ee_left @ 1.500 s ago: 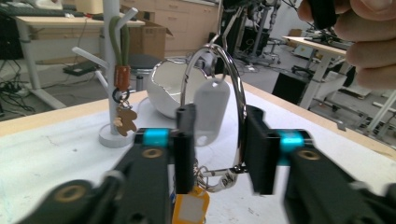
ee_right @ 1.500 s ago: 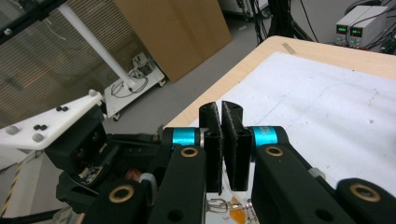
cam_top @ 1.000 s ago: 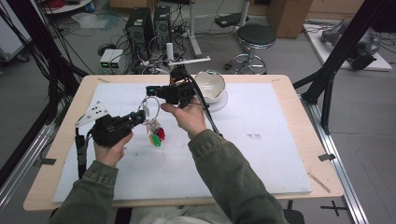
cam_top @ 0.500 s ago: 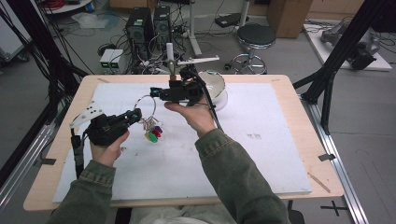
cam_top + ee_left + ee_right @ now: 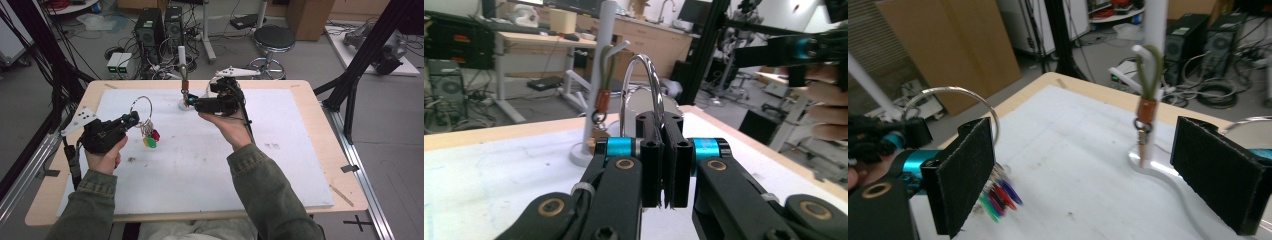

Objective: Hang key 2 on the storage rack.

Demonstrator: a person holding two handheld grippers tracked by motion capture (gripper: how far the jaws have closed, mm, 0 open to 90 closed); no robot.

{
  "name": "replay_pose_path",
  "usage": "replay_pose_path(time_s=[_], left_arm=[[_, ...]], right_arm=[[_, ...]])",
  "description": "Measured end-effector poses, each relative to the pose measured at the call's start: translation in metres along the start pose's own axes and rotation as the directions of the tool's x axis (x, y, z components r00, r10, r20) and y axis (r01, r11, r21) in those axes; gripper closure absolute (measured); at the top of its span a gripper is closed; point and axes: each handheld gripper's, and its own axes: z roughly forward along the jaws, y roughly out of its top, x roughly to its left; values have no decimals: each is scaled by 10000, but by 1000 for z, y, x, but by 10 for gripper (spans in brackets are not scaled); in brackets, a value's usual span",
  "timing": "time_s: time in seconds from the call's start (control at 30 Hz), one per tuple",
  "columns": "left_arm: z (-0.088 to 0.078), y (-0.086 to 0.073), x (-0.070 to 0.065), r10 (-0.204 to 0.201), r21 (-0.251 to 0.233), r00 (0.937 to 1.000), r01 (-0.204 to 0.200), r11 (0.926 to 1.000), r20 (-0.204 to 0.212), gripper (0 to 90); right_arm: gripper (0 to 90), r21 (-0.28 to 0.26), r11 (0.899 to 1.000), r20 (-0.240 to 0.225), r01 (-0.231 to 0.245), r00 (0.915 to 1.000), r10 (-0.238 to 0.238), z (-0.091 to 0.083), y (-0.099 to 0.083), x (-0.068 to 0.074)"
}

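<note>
A large metal key ring (image 5: 142, 106) with several coloured tags (image 5: 150, 139) hangs from my left gripper (image 5: 130, 119), raised over the left of the white mat. In the left gripper view the jaws are shut on the ring (image 5: 644, 75), which arches above them. My right gripper (image 5: 189, 102) is at the foot of a white peg stand (image 5: 182, 56) and is open with nothing in it. In the right gripper view its pads (image 5: 963, 176) stand wide apart. Between them are the stand's base (image 5: 1154, 166) and a brown leather key fob (image 5: 1146, 109) on an olive loop. The ring (image 5: 948, 93) is to the left.
A white mat (image 5: 200, 165) covers most of the wooden table (image 5: 327, 165). The stand's round base (image 5: 183, 105) sits at the mat's far middle. Computer towers, cables and a stool (image 5: 274, 40) stand on the floor beyond the far edge.
My right gripper has drawn away from the ring, moving right toward the stand. The left gripper has carried the ring slightly left. The white bowl behind the right hand is now hidden.
</note>
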Motion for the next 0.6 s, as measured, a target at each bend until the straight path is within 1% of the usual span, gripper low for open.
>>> replay_pose_path(time_s=[0.07, 0.13, 0.23, 0.27, 0.3, 0.33, 0.43, 0.5, 0.57, 0.6], left_arm=[[1, 1, 1, 92, 19, 10000, -92, 10000, -31, 870], [2, 3, 2, 129, 38, 9999, -129, 9999, -46, 870], [5, 7, 2, 63, 90, 10000, -62, 9999, -61, 869], [5, 7, 2, 52, 101, 9999, -51, 9999, -131, 870], [6, 8, 2, 66, 116, 9998, -64, 9999, -180, 870], [7, 9, 3, 68, 139, 9997, -65, 9999, -237, 870], [9, 11, 4, -97, 117, 9995, 101, 9999, -298, 869], [11, 12, 5, -44, 138, 9993, 49, 9999, -368, 870], [13, 13, 4, -63, 187, 9995, 69, 9998, -308, 869], [14, 14, 4, 17, 251, 9993, -7, 9997, -378, 870]], right_arm=[[100, -81, 9999, 279, 140, 9995, -138, -6, -2, -3], [99, -200, 9998, 358, 9, 9994, -2, -12, -3, -8], [62, -309, 9995, 580, -30, 9983, 48, -20, -7, -13], [29, -328, 9995, 628, -32, 9980, 53, -22, -9, -15], [22, -353, 9994, 660, -67, 9978, 90, -25, -11, -17], [22, -415, 9991, 647, -87, 9978, 114, -28, -13, -19], [22, -453, 9989, 716, -152, 9973, 185, -36, -20, -26], [22, -473, 9985, 745, -273, 9967, 308, -41, -25, -31], [22, -472, 9978, 565, -475, 9971, 502, -45, -30, -38], [21, -516, 9970, 536, -579, 9967, 607, -47, -32, -41]])
